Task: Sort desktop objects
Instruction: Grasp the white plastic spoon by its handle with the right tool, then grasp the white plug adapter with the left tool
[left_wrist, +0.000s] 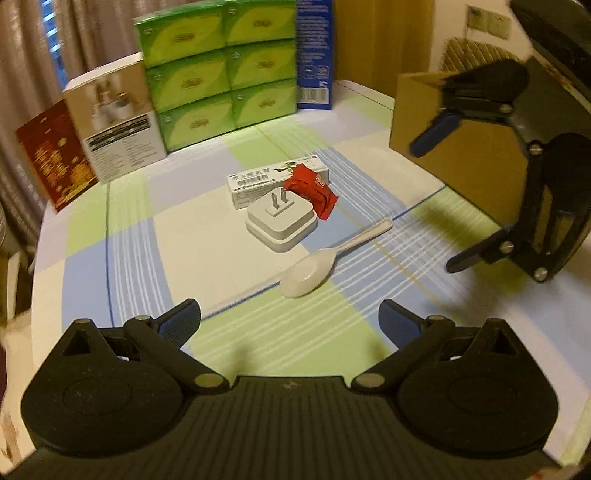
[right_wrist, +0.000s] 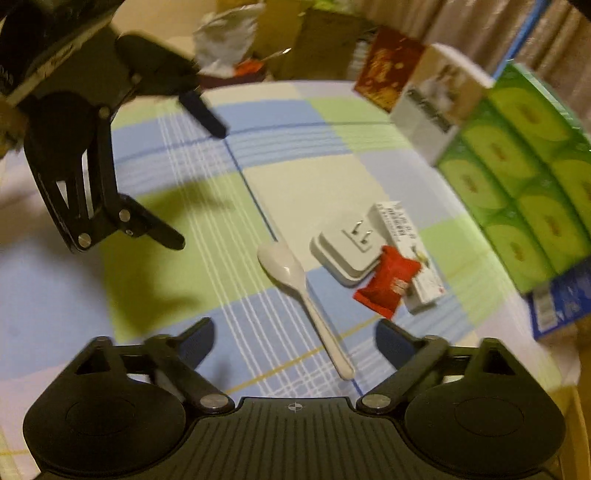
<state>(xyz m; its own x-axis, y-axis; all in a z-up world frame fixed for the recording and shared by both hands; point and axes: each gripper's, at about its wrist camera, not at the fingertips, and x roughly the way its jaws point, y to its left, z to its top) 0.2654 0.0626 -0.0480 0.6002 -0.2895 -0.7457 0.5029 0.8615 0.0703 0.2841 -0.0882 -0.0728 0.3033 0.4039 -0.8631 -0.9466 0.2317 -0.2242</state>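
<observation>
the four loose items sit bunched mid-table, none sorted yet as far as the views show: a white plug adapter prongs up, touching a red snack packet at its 1 o'clock, both resting against a long white medicine box at the adapter's 12 o'clock. a white plastic spoon lies just beside the adapter at its 5 o'clock, bowl toward the left wrist cam, handle running out toward 2 o'clock; whether it touches the adapter can't be told. so the job looks at its start, w/ all four pieces still to pick and place, and no bin or target spot visible. left gripper hangs over the checked tablecloth w/ jaws wide apart, nothing between them. right gripper also has its jaws apart and empty, the spoon handle lying below the gap in its own cam, not pinched; likely the first grab. outward: stacked green tissue boxes at the cluster's 12 o'clock, a blue box at 1, a white printed carton and red card box at 10 to 11, a brown cardboard box at 3. that brown box crowds the right gripper's side, and the packet lying on the medicine box may shift if either is lifted.
</observation>
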